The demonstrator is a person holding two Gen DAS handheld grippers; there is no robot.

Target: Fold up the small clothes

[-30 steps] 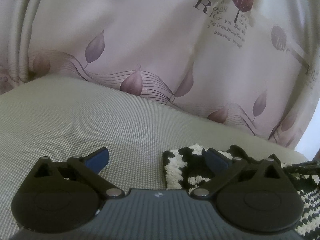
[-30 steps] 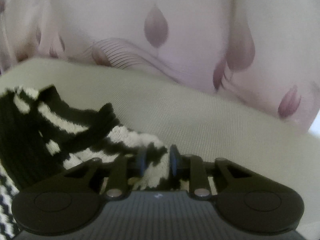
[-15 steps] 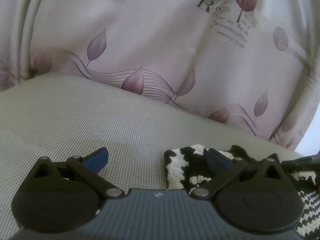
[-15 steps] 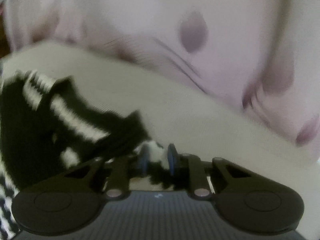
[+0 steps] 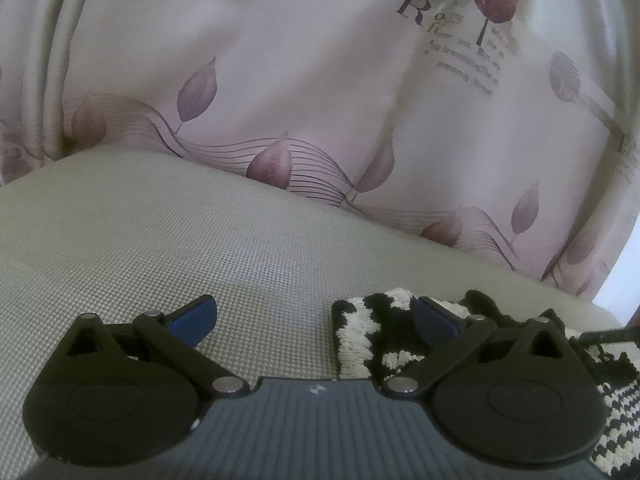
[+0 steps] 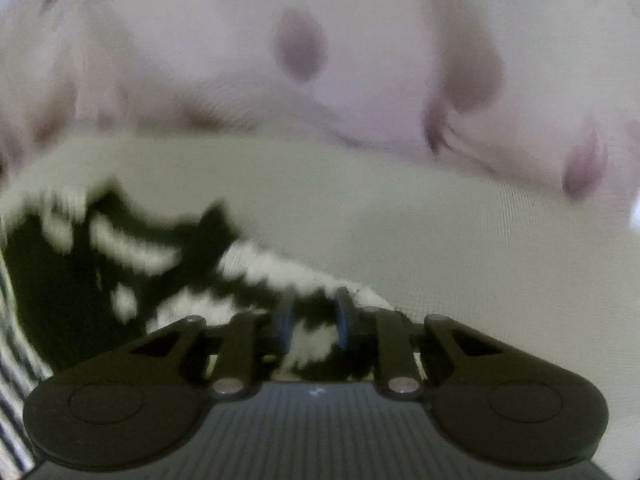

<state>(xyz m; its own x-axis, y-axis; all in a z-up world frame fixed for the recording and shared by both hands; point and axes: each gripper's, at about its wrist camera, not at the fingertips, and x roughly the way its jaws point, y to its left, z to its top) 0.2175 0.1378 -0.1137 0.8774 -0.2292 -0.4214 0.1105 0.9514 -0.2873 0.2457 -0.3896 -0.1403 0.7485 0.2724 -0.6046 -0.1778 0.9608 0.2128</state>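
A small black-and-white knitted garment (image 5: pixel 372 336) lies on the beige cushion (image 5: pixel 200 240). In the left wrist view its left edge sits between my fingers, nearer the right one. My left gripper (image 5: pixel 314 320) is open wide and low over the cushion; its right fingertip (image 5: pixel 434 322) is over the garment. In the right wrist view, which is blurred, the garment (image 6: pixel 120 264) spreads to the left. My right gripper (image 6: pixel 314 316) is shut on a fold of its near right corner.
A pink curtain (image 5: pixel 320 80) with leaf prints and lettering hangs close behind the cushion; it also shows in the right wrist view (image 6: pixel 320 40). The cushion's far edge (image 5: pixel 280 196) meets the curtain. The cushion (image 6: pixel 480 248) extends right of the garment.
My right gripper has moved with the garment corner held in it, and its view has shifted and blurred. My left gripper has stayed open and almost still.
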